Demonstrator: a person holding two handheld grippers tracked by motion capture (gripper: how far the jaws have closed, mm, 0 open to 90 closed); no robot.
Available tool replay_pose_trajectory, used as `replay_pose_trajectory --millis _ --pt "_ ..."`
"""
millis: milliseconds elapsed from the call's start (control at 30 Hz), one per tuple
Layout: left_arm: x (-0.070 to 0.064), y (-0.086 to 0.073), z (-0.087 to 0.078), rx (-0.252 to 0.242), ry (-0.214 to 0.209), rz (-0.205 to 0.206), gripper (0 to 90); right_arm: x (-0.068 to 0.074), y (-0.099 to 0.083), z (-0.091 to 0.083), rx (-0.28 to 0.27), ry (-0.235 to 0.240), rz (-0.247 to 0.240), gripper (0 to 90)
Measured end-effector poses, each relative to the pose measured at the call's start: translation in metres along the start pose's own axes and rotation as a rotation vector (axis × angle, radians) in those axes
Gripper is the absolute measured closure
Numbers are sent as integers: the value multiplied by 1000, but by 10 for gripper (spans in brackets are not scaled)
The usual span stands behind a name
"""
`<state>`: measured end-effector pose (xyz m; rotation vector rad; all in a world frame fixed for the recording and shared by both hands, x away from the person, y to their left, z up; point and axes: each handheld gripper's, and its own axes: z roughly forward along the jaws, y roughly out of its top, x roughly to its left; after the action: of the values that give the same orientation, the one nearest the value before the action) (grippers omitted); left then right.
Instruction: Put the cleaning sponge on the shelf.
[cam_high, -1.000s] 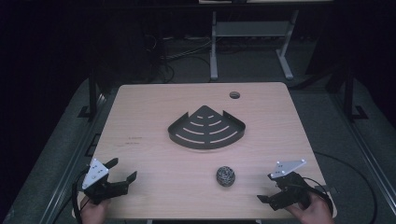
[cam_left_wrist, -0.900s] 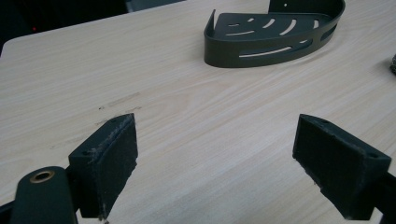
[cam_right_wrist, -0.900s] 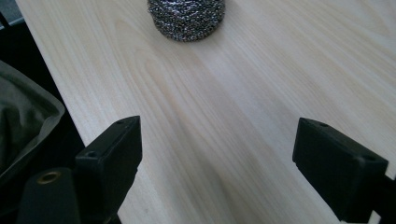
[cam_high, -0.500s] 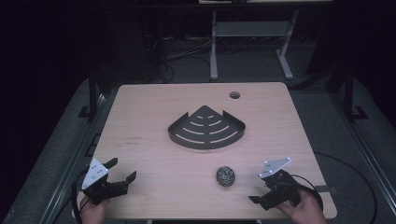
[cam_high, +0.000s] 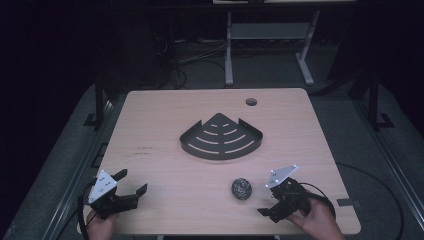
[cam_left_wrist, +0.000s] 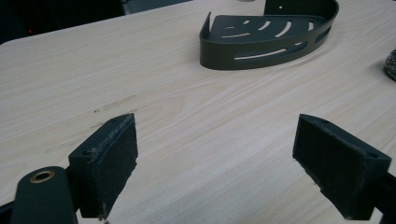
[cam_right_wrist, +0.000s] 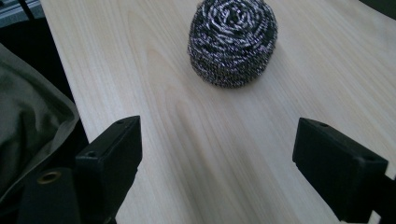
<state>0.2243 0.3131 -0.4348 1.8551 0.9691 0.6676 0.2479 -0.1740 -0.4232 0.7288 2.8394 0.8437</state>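
A round steel-wool scourer (cam_high: 242, 189) lies on the wooden table (cam_high: 160, 125) near its front edge, right of centre. My right gripper (cam_high: 266, 204) sits just right of it, open, jaws pointing left at it. In the right gripper view the scourer (cam_right_wrist: 232, 42) lies ahead of the gripper (cam_right_wrist: 217, 163), clear of both pads. A dark, slotted corner basket (cam_high: 221, 137) rests mid-table with nothing in it. My left gripper (cam_high: 132, 181) rests open at the front left corner. In its own view the left gripper (cam_left_wrist: 219, 163) faces the basket (cam_left_wrist: 266, 37), with the scourer (cam_left_wrist: 391, 65) at the right edge.
A small round hole (cam_high: 251, 102) is cut in the table's far right part. Behind the table stand a metal frame's legs (cam_high: 229, 55) and floor cables. The table's front edge and a grey cloth (cam_right_wrist: 28, 121) lie close beside my right gripper.
My right gripper has moved left along the front edge and turned toward the scourer, still open. The left gripper, the scourer and the basket have not moved.
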Motion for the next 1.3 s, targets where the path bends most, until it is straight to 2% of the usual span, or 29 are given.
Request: replay_pose_trajectory --millis 100,500,733,1033,1300 --pt "1 -1 0 1 -4 -6 132 1 7 3 9 2 -21 153" --pt "1 0 -1 -3 -2 -8 132 -1 34 20 46 25 -40 153" --pt "0 0 0 -7 -2 -4 132 -5 41 27 73 19 -28 153" --pt "-1 0 0 -4 -4 1 132 -6 54 37 101 28 -44 155" --pt "-1 1 -1 -6 -2 0 132 -8 62 47 133 27 -40 160"
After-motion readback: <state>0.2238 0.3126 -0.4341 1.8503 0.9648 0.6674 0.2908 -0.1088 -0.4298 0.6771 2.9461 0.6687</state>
